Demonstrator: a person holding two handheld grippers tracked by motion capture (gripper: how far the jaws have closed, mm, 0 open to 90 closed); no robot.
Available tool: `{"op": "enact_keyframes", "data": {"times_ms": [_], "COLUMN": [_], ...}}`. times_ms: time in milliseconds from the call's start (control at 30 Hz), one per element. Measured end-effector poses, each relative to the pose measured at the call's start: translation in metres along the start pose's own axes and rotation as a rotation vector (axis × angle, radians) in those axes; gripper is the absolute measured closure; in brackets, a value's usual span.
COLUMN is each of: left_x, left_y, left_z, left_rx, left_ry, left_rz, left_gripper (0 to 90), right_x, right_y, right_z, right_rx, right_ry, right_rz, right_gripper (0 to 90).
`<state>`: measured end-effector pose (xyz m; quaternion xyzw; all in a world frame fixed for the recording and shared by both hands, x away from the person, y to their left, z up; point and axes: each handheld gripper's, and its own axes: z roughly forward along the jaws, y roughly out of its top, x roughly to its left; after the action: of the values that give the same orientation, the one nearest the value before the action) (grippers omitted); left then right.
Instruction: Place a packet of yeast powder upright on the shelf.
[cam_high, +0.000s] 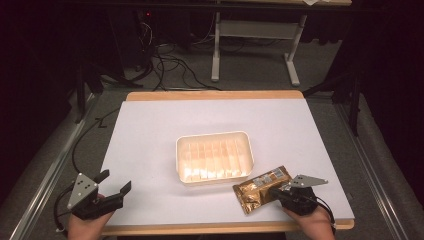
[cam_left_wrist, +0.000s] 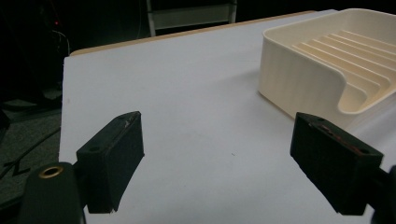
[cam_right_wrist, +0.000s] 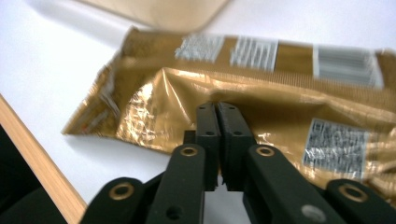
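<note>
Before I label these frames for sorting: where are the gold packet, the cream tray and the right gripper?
gold packet (cam_high: 255, 192), high view, on its crinkled foil middle.
cream tray (cam_left_wrist: 299, 79), left gripper view, on its near outer wall.
right gripper (cam_right_wrist: 217, 108), right gripper view, between its closed fingertips.

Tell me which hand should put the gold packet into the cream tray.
Right. The right tool is already shut on the gold packet, which lies just right of the cream tray. The left tool stands open near the table's left front corner, farther from the packet.
</note>
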<state>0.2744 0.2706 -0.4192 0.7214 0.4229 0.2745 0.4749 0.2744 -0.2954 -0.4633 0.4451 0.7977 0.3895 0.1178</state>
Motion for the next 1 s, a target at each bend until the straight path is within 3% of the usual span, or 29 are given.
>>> {"op": "enact_keyframes", "data": {"times_ms": [200,300,333,433,467,667,700,833,867,1000], "left_x": [0.000,0.000,0.000,-0.001,-0.001,-0.004,-0.006,-0.008,-0.008,-0.009], "left_y": [-0.002,-0.002,-0.002,-0.002,-0.002,0.002,0.003,0.004,0.005,0.006], "left_z": [-0.001,-0.001,-0.001,0.000,0.000,0.005,0.008,0.011,0.011,0.015], "left_rx": [0.007,0.011,0.011,0.012,0.012,0.008,0.011,0.012,0.012,0.009], "left_ry": [0.002,-0.003,-0.003,-0.005,-0.007,-0.022,-0.030,-0.043,-0.046,-0.057], "left_rz": [0.001,0.007,0.007,0.007,0.007,0.014,0.021,0.025,0.026,0.028], "left_gripper": [17.9,18.0,18.0,18.0,18.0,18.0,18.0,17.9,17.9,18.0], "right_x": [-0.009,-0.022,-0.022,-0.030,-0.036,-0.044,-0.046,-0.049,-0.050,-0.053], "right_y": [0.004,0.001,0.001,-0.003,-0.007,-0.015,-0.020,-0.025,-0.028,-0.033], "right_z": [-0.013,-0.022,-0.022,-0.028,-0.030,-0.033,-0.035,-0.038,-0.037,-0.035], "right_rx": [-0.088,-0.139,-0.139,-0.154,-0.162,-0.155,-0.157,-0.160,-0.160,-0.159], "right_ry": [-0.039,-0.074,-0.074,-0.105,-0.119,-0.145,-0.154,-0.147,-0.136,-0.103], "right_rz": [0.036,0.101,0.101,0.154,0.191,0.269,0.305,0.354,0.397,0.454], "right_gripper": [82.8,78.5,78.5,74.3,70.7,63.2,60.8,56.4,52.7,48.8]}}
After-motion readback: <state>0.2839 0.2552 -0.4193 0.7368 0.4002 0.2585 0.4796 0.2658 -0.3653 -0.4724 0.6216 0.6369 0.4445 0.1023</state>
